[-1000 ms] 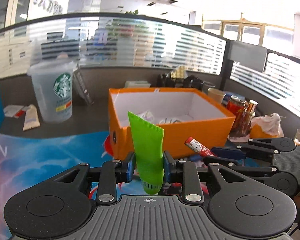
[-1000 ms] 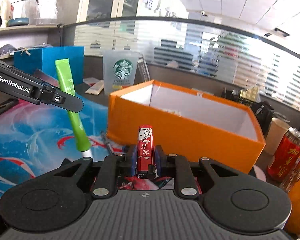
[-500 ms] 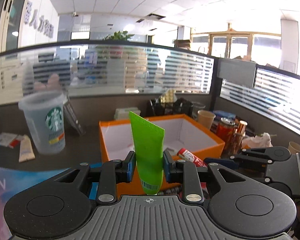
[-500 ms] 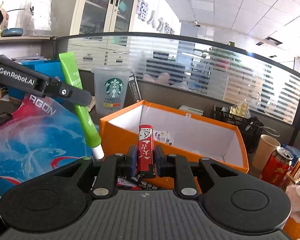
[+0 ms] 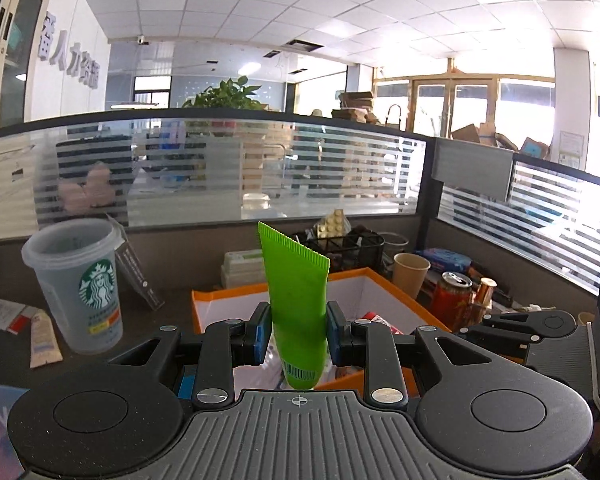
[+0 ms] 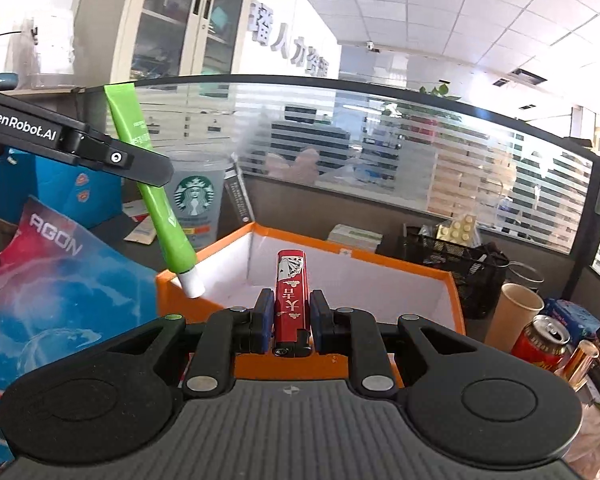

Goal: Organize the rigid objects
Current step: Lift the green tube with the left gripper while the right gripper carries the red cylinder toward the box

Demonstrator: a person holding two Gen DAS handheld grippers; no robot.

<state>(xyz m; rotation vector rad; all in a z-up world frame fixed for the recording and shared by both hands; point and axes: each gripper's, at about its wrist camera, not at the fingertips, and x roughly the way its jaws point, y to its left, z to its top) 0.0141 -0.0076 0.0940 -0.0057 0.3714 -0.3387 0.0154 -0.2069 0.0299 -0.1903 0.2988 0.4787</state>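
My left gripper (image 5: 297, 332) is shut on a green tube (image 5: 297, 304), held upright with its white cap down, above the near left corner of the orange box (image 5: 384, 284). The tube also shows in the right wrist view (image 6: 156, 204), its cap over the box's left rim. My right gripper (image 6: 288, 320) is shut on a red lighter (image 6: 290, 292) printed with playing cards, held above the near edge of the orange box (image 6: 404, 264). The box has white inner walls and holds a few items.
A Starbucks cup (image 5: 80, 284) stands left of the box. A paper cup (image 5: 410, 276), a red can (image 5: 454, 300) and a black mesh basket (image 5: 352, 248) stand right and behind. A blue AGON mat (image 6: 52, 280) covers the desk at left.
Both grippers have risen and moved forward over the orange box, carrying the green tube and the red lighter. Both stay shut on them.
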